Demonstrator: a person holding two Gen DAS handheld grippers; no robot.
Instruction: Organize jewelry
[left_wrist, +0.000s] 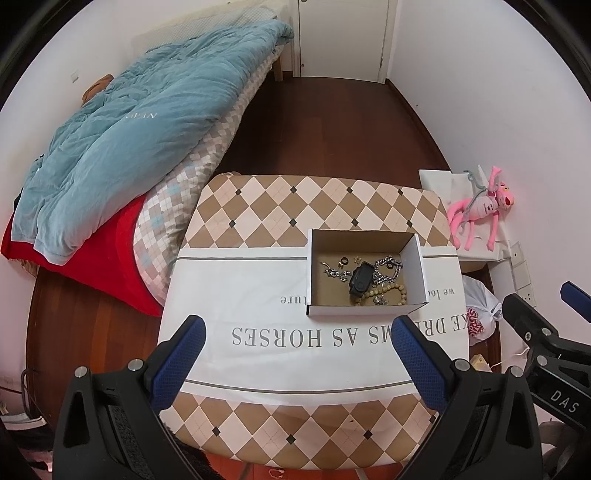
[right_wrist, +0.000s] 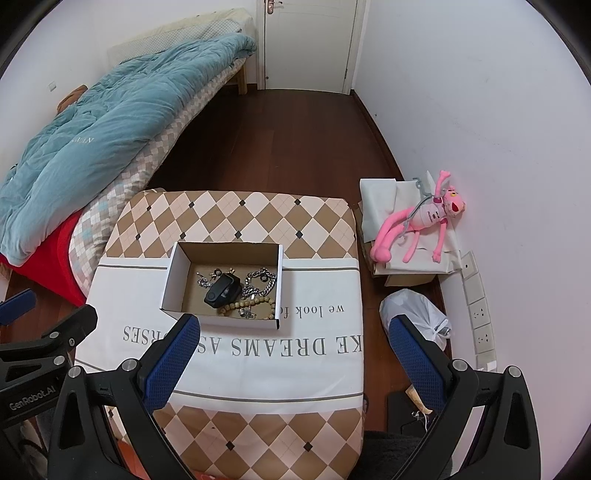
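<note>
An open cardboard box (left_wrist: 419, 271) (right_wrist: 173, 275) sits on the white cloth of the table. Inside lie a black smartwatch (left_wrist: 359, 282) (right_wrist: 221, 290), a silver chain (left_wrist: 388, 267) (right_wrist: 258, 280), a tan bead bracelet (left_wrist: 391, 293) (right_wrist: 255, 308), small rings and earrings (left_wrist: 343, 262) (right_wrist: 216, 274). My left gripper (left_wrist: 299, 332) is open and empty, hovering over the near part of the table, left of the box. My right gripper (right_wrist: 293, 332) is open and empty, near the box's front right. Each gripper shows at the edge of the other's view.
The table (left_wrist: 291, 206) (right_wrist: 236, 214) has a checkered cover with a white printed cloth. A bed with a blue quilt (left_wrist: 140, 125) (right_wrist: 92, 122) stands to the left. A pink plush toy (right_wrist: 424, 221) on a box and a white plastic bag (right_wrist: 417, 314) lie on the floor at right.
</note>
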